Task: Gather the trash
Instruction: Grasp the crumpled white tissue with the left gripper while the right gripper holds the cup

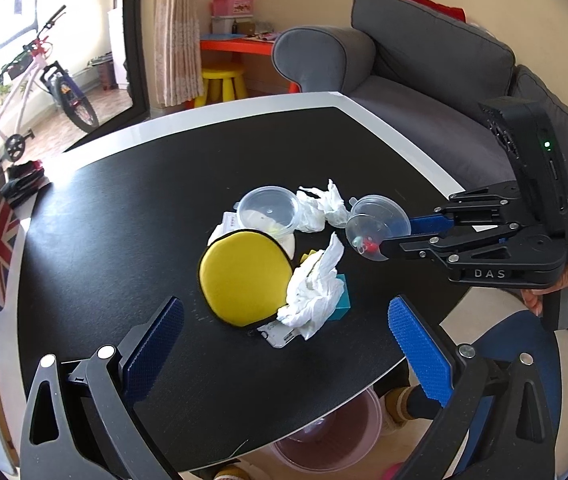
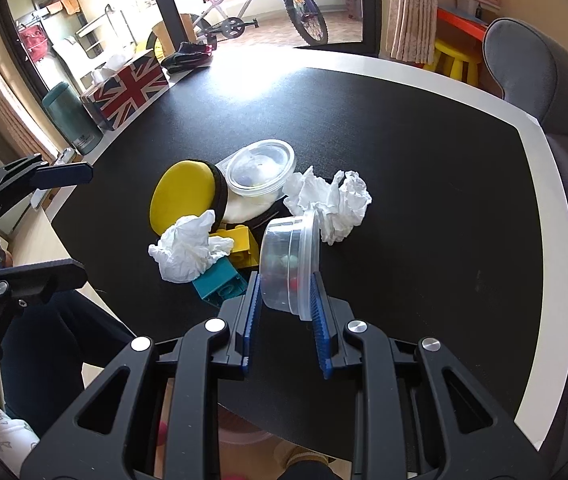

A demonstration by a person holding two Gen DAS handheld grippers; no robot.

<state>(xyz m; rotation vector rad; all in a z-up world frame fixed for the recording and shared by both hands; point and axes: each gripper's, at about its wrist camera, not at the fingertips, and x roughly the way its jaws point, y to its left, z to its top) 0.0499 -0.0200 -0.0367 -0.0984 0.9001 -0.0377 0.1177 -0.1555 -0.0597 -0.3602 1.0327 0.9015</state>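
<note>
My right gripper [image 2: 286, 292] is shut on a small clear plastic tub [image 2: 290, 264] with small coloured bits inside, held on its side just above the black table [image 2: 424, 200]; the tub also shows in the left wrist view [image 1: 376, 226]. My left gripper [image 1: 284, 324] is open and empty, over the near table edge. Between its fingers lies a crumpled white tissue [image 1: 314, 288], which also shows in the right wrist view [image 2: 187, 250]. A second crumpled tissue [image 2: 332, 200] lies behind the held tub. Another clear lidded tub [image 2: 261, 170] rests on a white item.
A yellow round pouch [image 1: 239, 276], a teal block [image 2: 219, 284] and a yellow block [image 2: 243, 244] sit in the pile. A pink basin [image 1: 324, 436] stands on the floor under the table edge. A Union Jack tissue box [image 2: 127, 88], green bottle [image 2: 71, 120], grey sofa [image 1: 424, 60].
</note>
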